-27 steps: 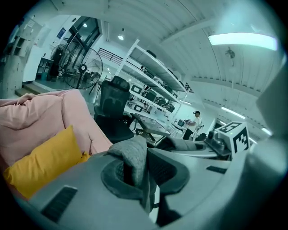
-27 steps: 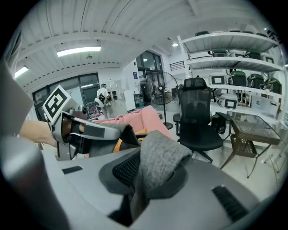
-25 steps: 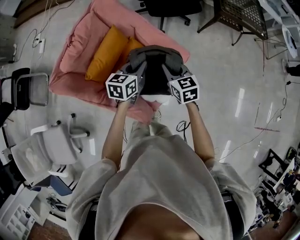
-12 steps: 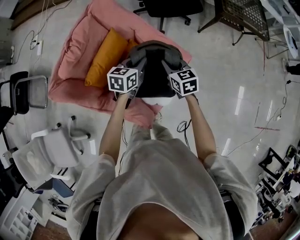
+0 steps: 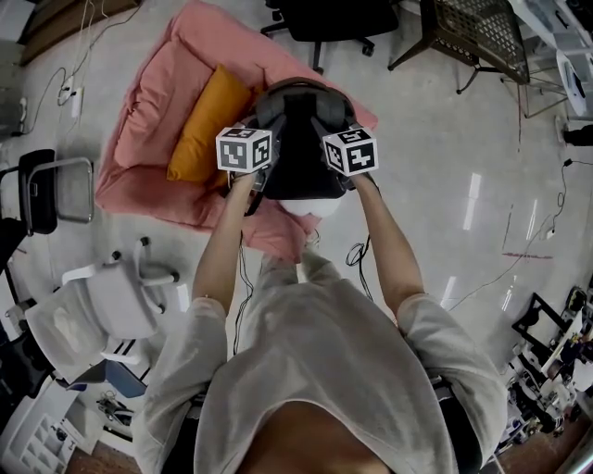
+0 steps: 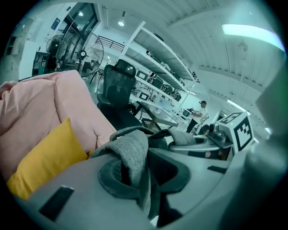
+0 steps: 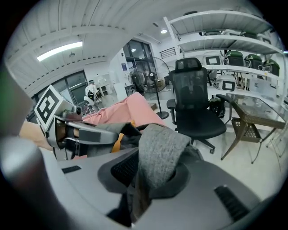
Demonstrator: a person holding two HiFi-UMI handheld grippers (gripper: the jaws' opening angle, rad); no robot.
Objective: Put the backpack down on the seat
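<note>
Left gripper [image 5: 267, 137] pinches a grey strap [image 6: 131, 155] of the backpack [image 5: 301, 162]. Its jaws are nearly together with the webbing pressed between them, though they have just been easing apart a little. The right gripper [image 5: 326, 134] nips the second strap [image 7: 159, 150] the same way, its jaws likewise just opening slightly around the folded grey band. Both are held out at arm's length, marker cubes up, side by side and tilted downward.

The dark backpack hangs from the two straps over the pink seat [image 5: 148, 111], at the seat's edge towards the right of the head view. From above it covers that edge, and its lower end shows pale against the seat's near corner. Whether its base already rests on the pink padding cannot be made out.

An orange cushion [image 5: 199, 125] lies on the pink seat, just beside the backpack. A black office chair [image 5: 334, 17] stands beyond the seat's far side. A white chair [image 5: 102, 305] stands on the floor on the seat's near side, well apart from it.
</note>
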